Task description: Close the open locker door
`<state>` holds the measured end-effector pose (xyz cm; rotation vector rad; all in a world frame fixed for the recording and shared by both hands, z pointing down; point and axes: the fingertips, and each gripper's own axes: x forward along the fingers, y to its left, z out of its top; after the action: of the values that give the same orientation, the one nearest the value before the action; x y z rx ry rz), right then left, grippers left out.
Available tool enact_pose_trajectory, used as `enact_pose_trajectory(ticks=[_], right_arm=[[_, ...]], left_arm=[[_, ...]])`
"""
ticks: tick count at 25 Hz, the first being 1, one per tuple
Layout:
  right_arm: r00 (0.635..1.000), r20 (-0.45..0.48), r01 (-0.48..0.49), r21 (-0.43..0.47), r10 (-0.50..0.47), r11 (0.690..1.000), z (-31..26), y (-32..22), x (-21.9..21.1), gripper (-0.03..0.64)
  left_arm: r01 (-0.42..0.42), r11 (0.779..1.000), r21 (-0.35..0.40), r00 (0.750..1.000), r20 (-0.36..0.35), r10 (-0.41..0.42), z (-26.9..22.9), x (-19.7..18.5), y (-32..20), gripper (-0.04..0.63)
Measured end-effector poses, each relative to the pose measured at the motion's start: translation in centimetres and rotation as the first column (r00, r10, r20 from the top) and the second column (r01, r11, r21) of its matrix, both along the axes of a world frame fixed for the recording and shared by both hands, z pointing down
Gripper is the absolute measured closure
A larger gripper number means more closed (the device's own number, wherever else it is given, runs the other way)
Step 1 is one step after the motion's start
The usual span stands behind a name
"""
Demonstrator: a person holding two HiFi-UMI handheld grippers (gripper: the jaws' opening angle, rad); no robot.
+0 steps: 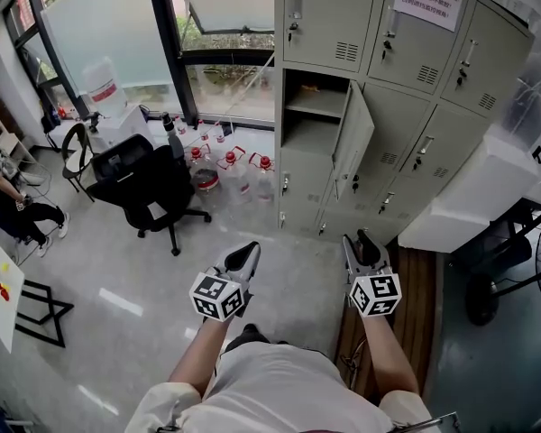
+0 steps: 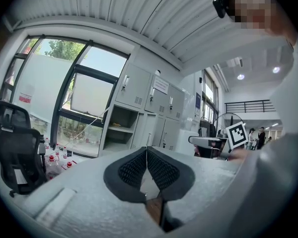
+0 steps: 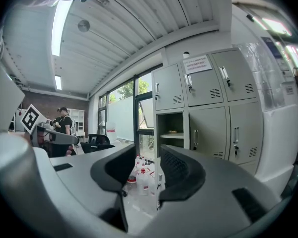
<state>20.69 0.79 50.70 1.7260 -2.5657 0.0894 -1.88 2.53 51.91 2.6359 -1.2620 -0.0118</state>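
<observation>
Head view: the locker door [image 1: 353, 139] stands ajar, well ahead of my left gripper [image 1: 243, 258] and right gripper [image 1: 363, 249]. Left gripper view: my jaws are pressed together, empty. Right gripper view: my jaws are spread, holding nothing.

Notice [image 1: 427, 0], upper right, on a top locker door [image 1: 415, 57]: lines of red print on white paper, too small for me to read.
Water jug [image 1: 104, 87], upper left: red band label, print illegible.
Marker cube [image 1: 218, 296] on my left gripper [image 1: 250, 253]: black-and-white square codes.
Marker cube on my right gripper [image 1: 362, 244]: the same kind of codes.
Sheet [image 1: 2, 309], lower left: coloured blots, nothing I can read.
</observation>
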Motion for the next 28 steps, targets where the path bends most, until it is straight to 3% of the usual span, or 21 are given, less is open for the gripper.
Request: enact_pose_trajectory(ticks=[11,19,28], right_arm=[[0.999,-0.008,-0.049,-0.032,0.049,0.998,1.1,-4.5,-0.6,0.472],[0.984,-0.031,-0.177,-0.047,0.175,0.983,1.5,-10.9,-0.3,0.472],[0.940,-0.046,-0.341,-0.051,0.339,0.939,1.4,-18.8,2.7,0.472]], left_arm=[[-0.035,0.999,-0.014,0.999,-0.004,0.035,0.8,-1.5,-5.2,0.580],[-0.122,0.992,-0.019,0.992,0.002,0.122,0.8,-3.3,-13.5,0.580],[-0.230,0.972,-0.035,0.973,0.001,0.230,1.0,-5.1,-22.2,0.580]])
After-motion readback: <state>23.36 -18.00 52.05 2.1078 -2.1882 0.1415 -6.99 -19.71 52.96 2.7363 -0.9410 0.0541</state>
